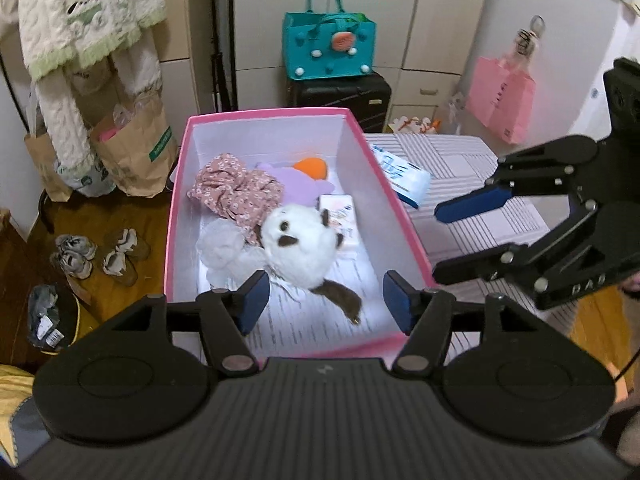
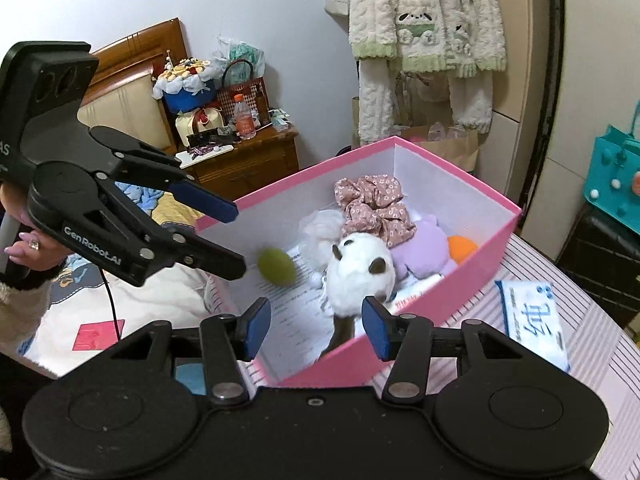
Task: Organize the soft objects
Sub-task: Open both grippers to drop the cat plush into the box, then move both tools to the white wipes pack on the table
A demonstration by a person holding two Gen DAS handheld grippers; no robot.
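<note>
A pink box (image 1: 176,208) (image 2: 456,174) with white walls stands on a striped table. Inside lie a white plush (image 1: 298,246) (image 2: 360,272) with a brown tail, a floral pink fabric piece (image 1: 236,190) (image 2: 374,204), a purple plush (image 1: 296,188) (image 2: 424,246), an orange item (image 1: 310,168) and a white puff (image 1: 220,246). A blurred green ball (image 2: 276,266) shows at the box's near left wall, only in the right wrist view. My left gripper (image 1: 326,304) (image 2: 236,240) hovers open over the box's near end. My right gripper (image 2: 317,328) (image 1: 440,242) is open beside it, also with nothing between its fingers.
A tissue pack (image 1: 404,178) (image 2: 532,320) lies on the table right of the box. Behind stand a teal bag (image 1: 328,46) on a black suitcase (image 1: 340,96). Paper bags (image 1: 132,148) and shoes (image 1: 96,256) sit on the floor at left. A cluttered nightstand (image 2: 248,160) is beyond.
</note>
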